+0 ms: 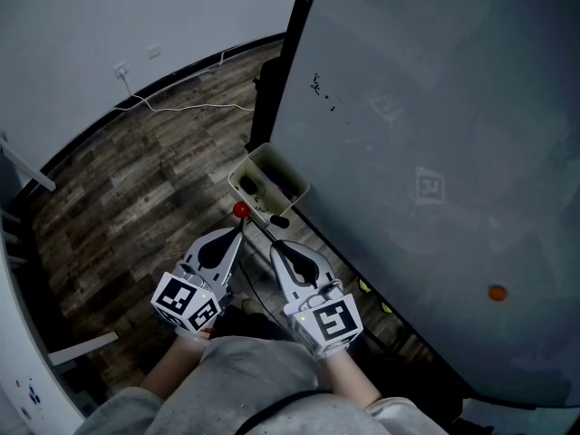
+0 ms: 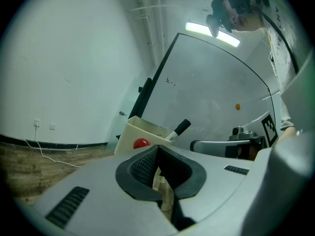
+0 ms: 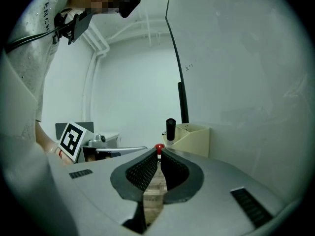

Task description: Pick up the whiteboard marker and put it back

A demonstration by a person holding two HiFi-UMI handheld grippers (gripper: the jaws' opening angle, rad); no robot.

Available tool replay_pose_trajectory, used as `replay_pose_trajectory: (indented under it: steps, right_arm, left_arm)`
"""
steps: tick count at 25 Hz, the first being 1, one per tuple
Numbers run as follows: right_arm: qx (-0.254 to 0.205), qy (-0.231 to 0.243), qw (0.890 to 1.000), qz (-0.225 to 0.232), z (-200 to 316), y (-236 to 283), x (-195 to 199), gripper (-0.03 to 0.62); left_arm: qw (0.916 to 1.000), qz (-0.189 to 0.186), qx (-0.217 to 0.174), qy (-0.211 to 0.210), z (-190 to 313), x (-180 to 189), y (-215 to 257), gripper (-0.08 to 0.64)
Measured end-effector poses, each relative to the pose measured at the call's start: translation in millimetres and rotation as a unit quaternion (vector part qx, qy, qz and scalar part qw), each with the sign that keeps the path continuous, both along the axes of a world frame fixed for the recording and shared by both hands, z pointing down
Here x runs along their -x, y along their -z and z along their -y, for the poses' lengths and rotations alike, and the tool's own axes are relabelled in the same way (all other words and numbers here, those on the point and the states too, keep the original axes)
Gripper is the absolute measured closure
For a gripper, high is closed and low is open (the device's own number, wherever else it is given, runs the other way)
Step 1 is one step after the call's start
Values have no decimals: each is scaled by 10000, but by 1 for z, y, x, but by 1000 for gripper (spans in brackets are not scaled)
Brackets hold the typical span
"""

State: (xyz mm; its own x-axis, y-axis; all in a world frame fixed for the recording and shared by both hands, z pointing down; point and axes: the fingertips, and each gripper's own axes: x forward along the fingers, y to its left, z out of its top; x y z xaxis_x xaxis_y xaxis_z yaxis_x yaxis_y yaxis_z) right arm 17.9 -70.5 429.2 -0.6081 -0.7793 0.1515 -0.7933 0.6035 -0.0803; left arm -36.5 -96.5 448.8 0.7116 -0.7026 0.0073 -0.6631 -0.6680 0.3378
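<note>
— Well, where's the whiteboard marker [image 1: 279, 220]?
— Standing in the cream tray [image 1: 245, 166] at the foot of the whiteboard [image 1: 435, 152]. Its black cap leans over the rim, near a red ball [image 1: 241, 210].
— And the claws?
— The left claw [image 1: 238, 234] and the right claw [image 1: 274, 245] are both pressed together, pinching nothing, just short of the tray.
— What's the risk?
— Going in closed could knock the marker out onto the floor. How the tray is fixed is hard to make out, so it might shift too.

Ahead of the left gripper [image 2: 158, 148], the tray [image 2: 129, 136] is smooth cream plastic — the whiteboard [image 2: 211, 82] glossy. Floor [image 2: 29, 161] beneath: matt wood planks.
</note>
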Motion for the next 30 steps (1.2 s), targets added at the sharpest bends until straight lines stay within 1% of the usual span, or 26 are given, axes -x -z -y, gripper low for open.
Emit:
replay_pose_trajectory:
  steps: [7, 20, 30]
  right_arm:
    - [-37, 139, 9999, -61, -6, 2, 5, 569]
    - [-182, 437, 9987, -209, -7, 10, 16, 572]
    - [-233, 569, 9978, -263, -8, 13, 21, 574]
  left_arm:
    - [10000, 12, 22, 51, -7, 1, 3, 545]
    - [9998, 30, -132, 171, -7, 4, 17, 545]
    - [9995, 58, -209, 217, -6, 6, 22, 545]
